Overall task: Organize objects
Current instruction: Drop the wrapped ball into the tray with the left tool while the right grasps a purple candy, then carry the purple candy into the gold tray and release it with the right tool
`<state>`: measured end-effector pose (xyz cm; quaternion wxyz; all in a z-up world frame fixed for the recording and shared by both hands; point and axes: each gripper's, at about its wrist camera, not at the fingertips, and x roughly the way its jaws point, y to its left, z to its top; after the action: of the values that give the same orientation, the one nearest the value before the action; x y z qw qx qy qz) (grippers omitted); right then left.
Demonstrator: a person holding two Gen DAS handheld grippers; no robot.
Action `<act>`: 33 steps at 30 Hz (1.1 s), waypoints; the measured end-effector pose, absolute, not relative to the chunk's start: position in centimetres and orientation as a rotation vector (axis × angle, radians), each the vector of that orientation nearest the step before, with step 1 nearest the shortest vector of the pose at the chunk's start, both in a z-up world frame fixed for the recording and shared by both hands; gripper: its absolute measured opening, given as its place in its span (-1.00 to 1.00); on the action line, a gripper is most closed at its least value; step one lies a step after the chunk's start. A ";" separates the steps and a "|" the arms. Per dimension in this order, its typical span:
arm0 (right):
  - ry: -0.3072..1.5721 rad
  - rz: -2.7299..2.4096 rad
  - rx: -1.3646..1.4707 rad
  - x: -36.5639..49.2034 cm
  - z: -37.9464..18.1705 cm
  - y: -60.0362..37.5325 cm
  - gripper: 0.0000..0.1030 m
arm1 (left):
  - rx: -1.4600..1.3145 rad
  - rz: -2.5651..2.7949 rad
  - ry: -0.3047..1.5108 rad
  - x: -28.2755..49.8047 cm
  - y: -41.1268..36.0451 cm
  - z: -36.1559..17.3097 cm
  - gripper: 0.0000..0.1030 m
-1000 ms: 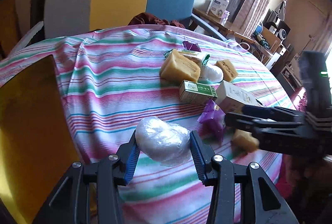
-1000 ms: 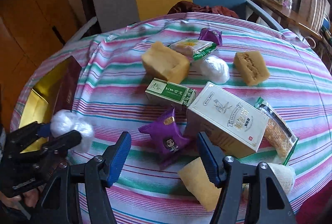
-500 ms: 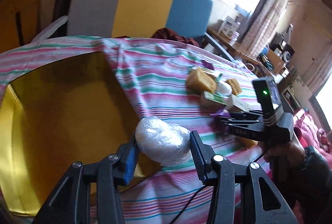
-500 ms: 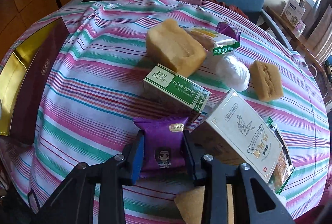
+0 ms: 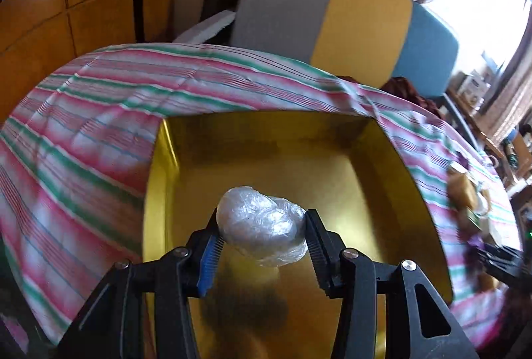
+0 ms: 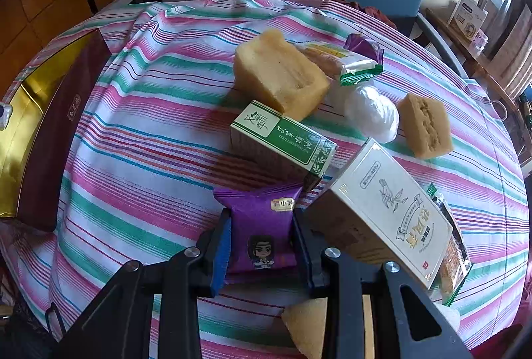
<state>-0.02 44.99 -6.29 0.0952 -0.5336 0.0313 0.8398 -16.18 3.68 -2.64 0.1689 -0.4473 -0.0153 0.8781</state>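
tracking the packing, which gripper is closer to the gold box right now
Left. The left gripper hangs over the gold box interior, shut on the plastic-wrapped ball. The right gripper is across the table, clamping the purple packet.

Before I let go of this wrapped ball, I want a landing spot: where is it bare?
The gold box floor below the wrapped ball is bare. So is the striped cloth left of the green box; right of it, snacks crowd.

The left gripper [image 5: 261, 227] is now hanging over the gold box [image 5: 382, 192] with the plastic-wrapped ball [image 5: 262, 226], having come off the striped cloth. The right gripper [image 6: 261, 246], open before, is now clamping the purple packet [image 6: 262, 226].
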 end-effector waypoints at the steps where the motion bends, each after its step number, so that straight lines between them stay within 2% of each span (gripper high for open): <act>1: 0.092 2.490 -1.582 0.0 -6.3 45.0 -0.35 | -1.271 2.522 -0.032 -17.0 3.6 -2.8 -0.06; 10: 0.073 2.493 -1.578 -0.1 -6.4 44.8 -0.35 | -1.264 2.640 0.171 -22.8 5.1 -4.5 -0.01; 14: 0.058 2.493 -1.577 -0.2 -6.4 44.6 -0.35 | -1.281 2.674 0.167 -23.8 4.4 -4.7 0.13; 18: 0.050 2.492 -1.576 -0.2 -6.4 44.5 -0.35 | -1.236 2.686 0.090 -21.2 3.2 -3.2 0.31; 26: 0.049 2.489 -1.567 -0.2 -6.4 44.3 -0.35 | -1.215 2.696 -0.074 -12.9 0.0 -1.6 0.40; 33: 0.096 2.497 -1.551 -0.1 -5.8 44.0 -0.36 | -1.202 2.723 -0.072 -7.5 -1.2 -2.1 0.49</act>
<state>-0.07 44.01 -5.83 0.0999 -0.5246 0.0325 0.8448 -7.53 -1.18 -2.14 0.0819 -0.4023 -0.0242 0.9115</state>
